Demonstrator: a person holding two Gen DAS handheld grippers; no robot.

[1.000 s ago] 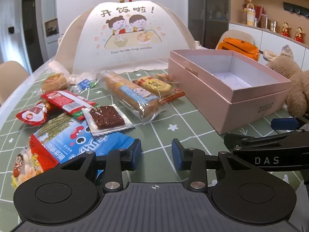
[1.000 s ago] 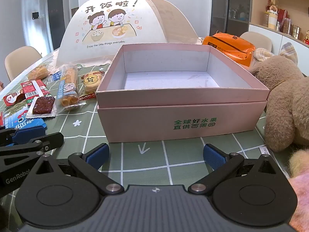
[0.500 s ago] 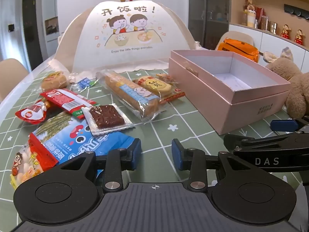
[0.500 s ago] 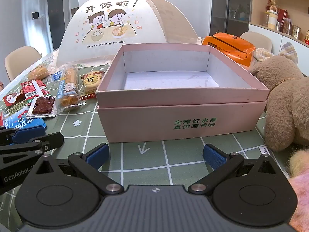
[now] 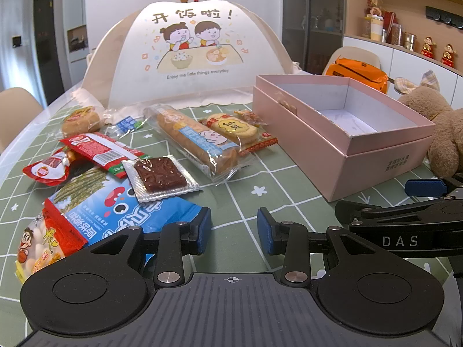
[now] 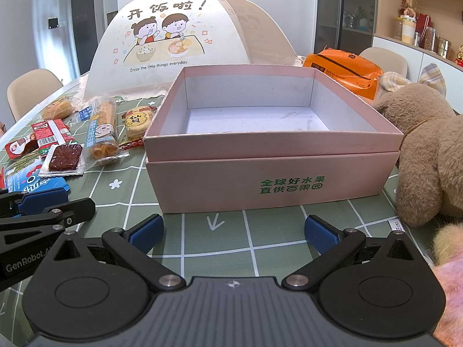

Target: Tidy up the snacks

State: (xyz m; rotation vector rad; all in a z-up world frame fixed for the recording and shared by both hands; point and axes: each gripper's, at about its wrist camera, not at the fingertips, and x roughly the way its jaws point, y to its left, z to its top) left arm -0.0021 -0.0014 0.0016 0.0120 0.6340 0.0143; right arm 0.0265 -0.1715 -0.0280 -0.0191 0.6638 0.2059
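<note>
Several wrapped snacks lie on the green checked tablecloth at the left: a blue packet [image 5: 124, 217], a brown square in clear wrap [image 5: 159, 173], a long bread stick [image 5: 194, 141], a round biscuit [image 5: 234, 127] and a red packet [image 5: 98, 150]. An empty pink box [image 6: 260, 147] stands open to their right, its side [image 5: 373, 156] facing the left wrist view. My left gripper [image 5: 233, 228] hovers just right of the blue packet, its jaws a little apart with nothing between them. In front of the box my right gripper [image 6: 233, 231] stands wide open and empty.
A white mesh food cover [image 5: 191, 57] stands behind the snacks. A brown teddy bear [image 6: 428, 150] leans against the box's right side, with a pink fluffy thing [image 6: 451, 289] nearer. An orange bag [image 6: 344, 72] lies behind the box. Beige chairs ring the table.
</note>
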